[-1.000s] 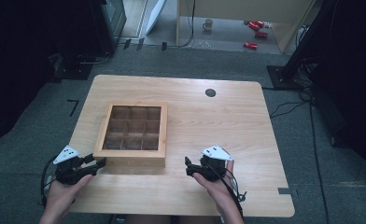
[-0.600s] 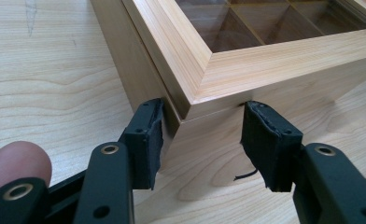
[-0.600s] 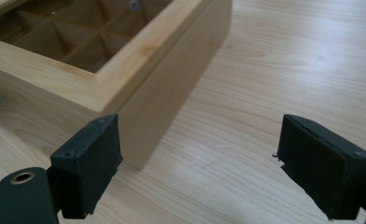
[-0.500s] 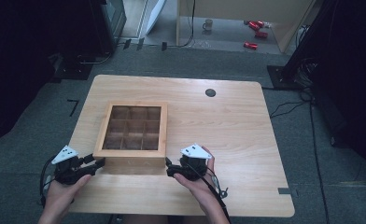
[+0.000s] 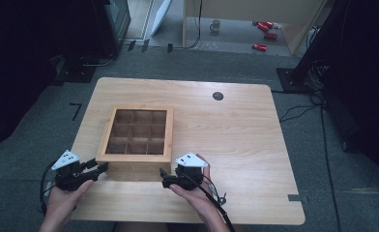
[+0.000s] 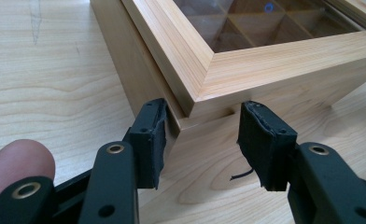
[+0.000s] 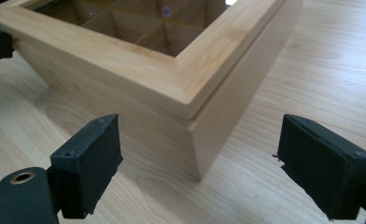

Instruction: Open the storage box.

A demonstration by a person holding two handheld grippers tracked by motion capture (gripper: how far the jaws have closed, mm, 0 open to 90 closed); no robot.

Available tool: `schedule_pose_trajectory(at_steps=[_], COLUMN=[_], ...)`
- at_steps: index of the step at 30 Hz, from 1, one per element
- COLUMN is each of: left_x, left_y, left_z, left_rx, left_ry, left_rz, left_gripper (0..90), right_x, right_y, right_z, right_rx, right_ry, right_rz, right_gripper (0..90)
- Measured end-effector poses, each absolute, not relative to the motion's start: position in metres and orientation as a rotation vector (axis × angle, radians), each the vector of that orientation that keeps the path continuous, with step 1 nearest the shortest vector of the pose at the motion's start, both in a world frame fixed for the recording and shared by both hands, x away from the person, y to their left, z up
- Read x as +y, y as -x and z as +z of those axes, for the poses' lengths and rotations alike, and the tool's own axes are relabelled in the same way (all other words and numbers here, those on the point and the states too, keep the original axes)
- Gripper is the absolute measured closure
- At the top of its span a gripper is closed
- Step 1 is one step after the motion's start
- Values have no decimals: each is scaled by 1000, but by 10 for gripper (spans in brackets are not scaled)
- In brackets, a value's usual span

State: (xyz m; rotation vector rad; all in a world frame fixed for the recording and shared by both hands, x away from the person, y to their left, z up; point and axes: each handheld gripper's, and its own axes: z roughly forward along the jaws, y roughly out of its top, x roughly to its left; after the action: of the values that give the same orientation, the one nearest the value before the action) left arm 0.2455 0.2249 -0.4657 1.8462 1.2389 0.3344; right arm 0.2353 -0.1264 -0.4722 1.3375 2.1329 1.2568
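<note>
Pinching the wooden box's (image 6: 246, 74) near corner, left tool (image 6: 202, 140); right tool (image 7: 197, 165) spread just beside it.

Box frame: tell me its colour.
Light, pale natural wood with visible grain; the box frame shows best in the left gripper view.

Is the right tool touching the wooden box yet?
Apart. The right gripper view shows the right tool open, both pads clear of the wooden box corner between them.

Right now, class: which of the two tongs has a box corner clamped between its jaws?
The left tongs: their jaws press on the box's near-left corner. The right tongs stand open, clear of theirs.
</note>
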Motion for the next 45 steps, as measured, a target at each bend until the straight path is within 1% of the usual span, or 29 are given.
schedule_pose_trajectory(at_steps=[9,20,25,29,34,35,36,45], left_x=[226,227,228,228,236,239,241,260], left_y=[-245,-246,-246,-246,-244,-243,-242,-243], left_z=[-463,-462,-462,-461,-462,-463,-463,-478], left_rx=[1223,1216,1212,1198,1193,1199,1204,1293], left_ry=[-1809,-1797,-1779,-1793,-1818,-1843,-1850,-1872], left_rz=[335,335,326,346,375,420,432,463], left_gripper=[525,524,524,528,470,457,440,350], right_x=[-121,-115,-113,-111,-110,-110,-110,-111], right_y=[-240,-247,-248,-249,-252,-252,-253,-263], right_z=[-471,-470,-468,-464,-456,-453,-451,-421], right_rx=[2124,2056,2051,2067,2076,2075,2073,2045], right_ry=[-1309,-1328,-1312,-1280,-1264,-1261,-1253,-1197], right_rz=[1264,1243,1236,1225,1233,1239,1244,1262], right_gripper=[150,219,219,216,208,206,202,189])
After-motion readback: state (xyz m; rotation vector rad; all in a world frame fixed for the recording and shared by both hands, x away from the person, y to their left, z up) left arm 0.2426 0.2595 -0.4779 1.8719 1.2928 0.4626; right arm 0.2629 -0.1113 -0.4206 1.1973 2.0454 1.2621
